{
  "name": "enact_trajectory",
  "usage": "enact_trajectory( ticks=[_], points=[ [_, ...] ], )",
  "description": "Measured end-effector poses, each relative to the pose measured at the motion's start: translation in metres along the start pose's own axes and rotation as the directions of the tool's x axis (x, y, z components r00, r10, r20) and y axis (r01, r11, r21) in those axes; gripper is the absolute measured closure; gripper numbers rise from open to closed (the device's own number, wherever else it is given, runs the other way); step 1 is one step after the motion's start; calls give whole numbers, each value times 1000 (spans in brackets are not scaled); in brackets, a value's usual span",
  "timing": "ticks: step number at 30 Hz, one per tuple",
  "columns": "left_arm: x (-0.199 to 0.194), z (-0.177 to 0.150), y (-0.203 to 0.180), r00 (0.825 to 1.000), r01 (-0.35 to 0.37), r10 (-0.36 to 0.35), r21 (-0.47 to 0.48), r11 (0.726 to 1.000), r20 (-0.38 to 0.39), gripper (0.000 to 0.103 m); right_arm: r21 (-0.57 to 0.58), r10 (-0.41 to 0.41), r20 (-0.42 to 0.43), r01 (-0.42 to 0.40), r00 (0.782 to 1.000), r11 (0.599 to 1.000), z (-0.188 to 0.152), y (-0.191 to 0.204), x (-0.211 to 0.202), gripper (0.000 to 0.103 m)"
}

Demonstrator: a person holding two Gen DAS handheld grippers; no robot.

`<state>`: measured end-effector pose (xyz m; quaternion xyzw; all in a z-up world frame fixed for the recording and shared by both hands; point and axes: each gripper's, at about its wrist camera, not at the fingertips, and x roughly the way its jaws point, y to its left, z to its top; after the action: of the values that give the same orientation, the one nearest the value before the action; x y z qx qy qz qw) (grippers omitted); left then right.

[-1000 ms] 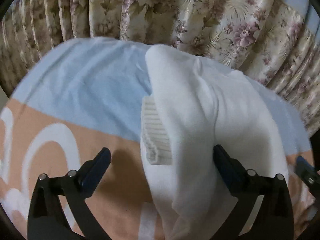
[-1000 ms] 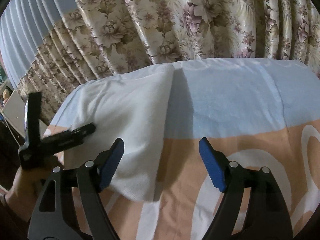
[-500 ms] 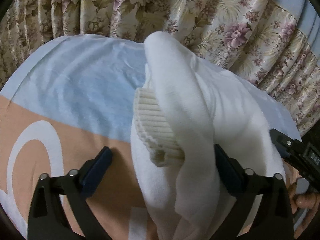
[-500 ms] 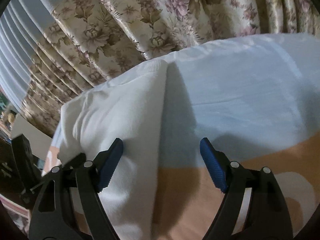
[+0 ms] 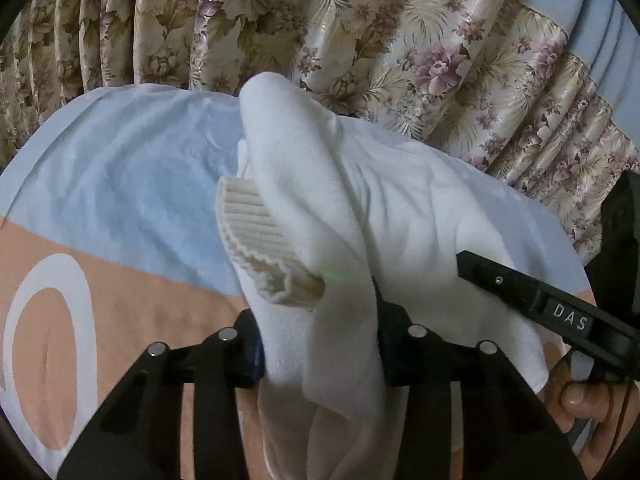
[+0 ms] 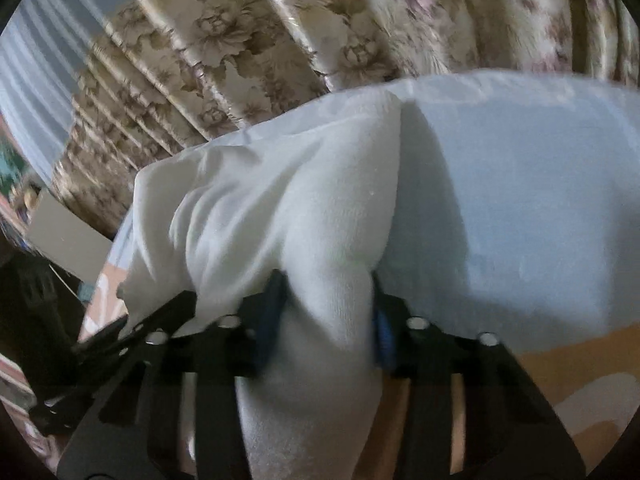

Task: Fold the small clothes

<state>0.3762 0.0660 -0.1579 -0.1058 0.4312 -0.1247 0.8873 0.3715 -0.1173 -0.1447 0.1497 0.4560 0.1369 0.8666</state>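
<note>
my left claw (image 5: pixel 320 344) is closed on a thick bunch of the white garment (image 5: pixel 320 184), pinching it at the near edge, low in that view toward 6 o'clock, with the ribbed cuff (image 5: pixel 256 240) poking out just to the 10 o'clock side of the pinch. my right claw (image 6: pixel 328 320) is clamped on another bunch of the same garment (image 6: pixel 288 208), also at the near edge, and the cloth between the two holds humps up off the bed (image 5: pixel 120 168) and runs away toward 12 o'clock, where the floral curtain (image 5: pixel 360 32) hangs behind. in the left view the right claw's black body shows at 4 o'clock, close beside my left, so i judge both holds sit on the same near hem. to fold it well, i would lift both claws together and level, so the hem stays straight and no side sags, then carry it forward over the far part and lay it down flat before letting go. the grips are bulky, so i cannot tell how many layers each holds; if one has taken only the top layer, the fold will twist. the cuff looks loose and may flop out, so i would tuck it under as the cloth comes down. the right view is blurred, so its edges are uncertain.
</note>
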Motion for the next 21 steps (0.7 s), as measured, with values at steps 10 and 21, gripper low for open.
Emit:
enact_trajectory(
  ticks=[10,21],
  points=[
    [-16,0,-57,1000,24,-25,75,997,9,67,-126,-70,108,83,992,989,8,18,-45,75],
    [-3,-41,-242,990,139,-139,166,976,-9,66,-101,-190,194,212,962,972,-12,-102,-182,75]
  ],
)
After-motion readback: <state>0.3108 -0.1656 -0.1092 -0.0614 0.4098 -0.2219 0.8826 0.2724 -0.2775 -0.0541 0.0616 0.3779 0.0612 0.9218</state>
